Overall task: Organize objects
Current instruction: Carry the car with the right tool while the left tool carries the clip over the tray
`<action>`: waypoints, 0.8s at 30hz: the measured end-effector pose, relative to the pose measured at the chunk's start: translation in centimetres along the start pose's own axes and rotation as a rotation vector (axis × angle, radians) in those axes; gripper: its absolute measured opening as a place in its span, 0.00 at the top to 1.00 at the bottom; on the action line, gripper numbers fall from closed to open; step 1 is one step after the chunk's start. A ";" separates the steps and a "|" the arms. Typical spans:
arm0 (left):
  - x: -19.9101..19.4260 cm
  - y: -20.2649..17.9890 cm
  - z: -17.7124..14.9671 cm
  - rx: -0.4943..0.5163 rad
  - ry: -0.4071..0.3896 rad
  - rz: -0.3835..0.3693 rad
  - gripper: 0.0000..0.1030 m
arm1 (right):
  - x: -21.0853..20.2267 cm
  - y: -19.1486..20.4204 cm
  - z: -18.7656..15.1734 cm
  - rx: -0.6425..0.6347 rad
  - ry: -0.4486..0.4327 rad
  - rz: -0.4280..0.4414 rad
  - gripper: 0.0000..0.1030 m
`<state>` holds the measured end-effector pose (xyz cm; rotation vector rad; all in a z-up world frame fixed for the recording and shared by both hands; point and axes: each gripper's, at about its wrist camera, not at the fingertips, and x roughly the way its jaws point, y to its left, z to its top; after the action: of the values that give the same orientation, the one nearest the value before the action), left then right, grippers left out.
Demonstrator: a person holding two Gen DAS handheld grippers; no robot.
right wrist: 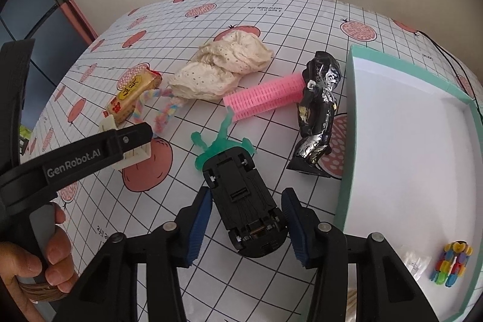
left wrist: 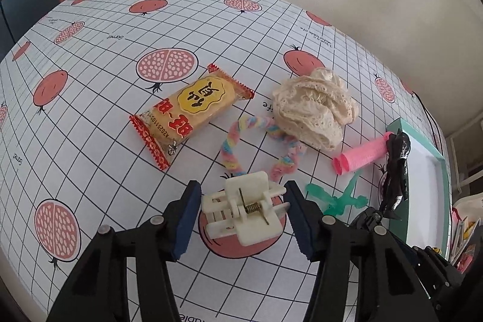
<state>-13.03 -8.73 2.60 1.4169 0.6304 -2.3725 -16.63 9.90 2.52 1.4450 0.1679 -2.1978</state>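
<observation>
A white hair claw clip [left wrist: 250, 227] lies on the pomegranate-print tablecloth [left wrist: 90, 98]. My left gripper [left wrist: 243, 218] is open and straddles it, with a small gap on each side. In the right wrist view an upside-down black toy car [right wrist: 241, 195] lies between the blue pads of my right gripper [right wrist: 246, 227], which is open with its pads close to the car's sides. A teal box [right wrist: 347, 122] with a white inside stands to the right and holds a colourful block toy [right wrist: 451, 263].
Beyond the grippers lie a yellow snack packet [left wrist: 187, 110], a rainbow pipe cleaner [left wrist: 232, 147], a cream lace cloth [left wrist: 314, 107], a pink hair roller [right wrist: 265, 98] and a green translucent figure [right wrist: 217, 144]. A black and silver figurine [right wrist: 320, 110] stands by the box. A hand [right wrist: 39, 267] holds the left gripper's handle.
</observation>
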 end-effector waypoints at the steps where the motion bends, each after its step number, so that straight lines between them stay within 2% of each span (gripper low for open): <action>1: -0.2 -0.1 0.1 0.001 -0.007 -0.002 0.44 | -0.2 0.1 0.0 -0.002 -0.006 0.004 0.51; 7: -1.5 -0.6 0.4 0.001 -0.051 -0.005 0.44 | -1.8 -0.2 0.1 0.004 -0.059 0.033 0.51; 12: -3.2 -0.9 0.7 -0.002 -0.118 -0.009 0.44 | -4.1 -0.9 0.2 0.032 -0.153 0.060 0.51; 18: -5.5 -2.0 0.9 0.005 -0.197 -0.037 0.44 | -7.4 -2.5 0.2 0.073 -0.272 0.030 0.51; 24: -7.0 -5.2 0.1 0.077 -0.236 -0.069 0.44 | -9.6 -6.5 -0.3 0.185 -0.331 -0.015 0.53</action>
<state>-12.25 -4.07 9.95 1.1354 0.5383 -2.5914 -16.44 18.90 9.78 1.1481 -0.1415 -2.4801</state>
